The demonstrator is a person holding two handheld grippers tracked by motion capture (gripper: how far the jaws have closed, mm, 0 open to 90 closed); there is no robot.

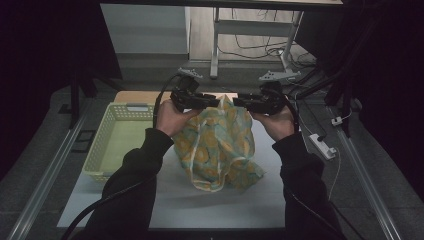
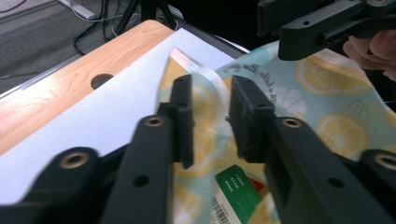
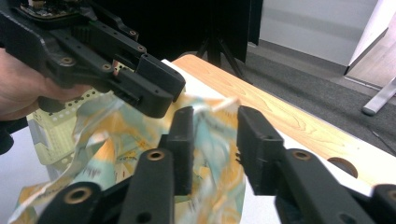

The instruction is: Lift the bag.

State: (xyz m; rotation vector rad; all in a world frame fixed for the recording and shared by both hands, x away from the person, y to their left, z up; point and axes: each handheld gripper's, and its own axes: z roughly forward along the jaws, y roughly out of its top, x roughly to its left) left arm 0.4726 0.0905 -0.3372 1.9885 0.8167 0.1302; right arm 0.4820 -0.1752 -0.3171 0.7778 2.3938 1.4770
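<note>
The table lies under both tongs. A yellow basket sits beside the left tongs. The lemon-print cloth hangs between and below the two tongs, slumping onto the table. Left tongs and right tongs stand parted, released, cloth edge loose between their pads.

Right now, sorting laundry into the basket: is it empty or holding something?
Empty. The basket shows a bare floor in the high view; the lemon-print cloth lies beside it on the white sheet.

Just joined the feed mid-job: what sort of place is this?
Probably a lab or data-recording workstation: a wooden table under a white sheet, a framed rig with rails, loose cables and a power strip on the floor.
</note>
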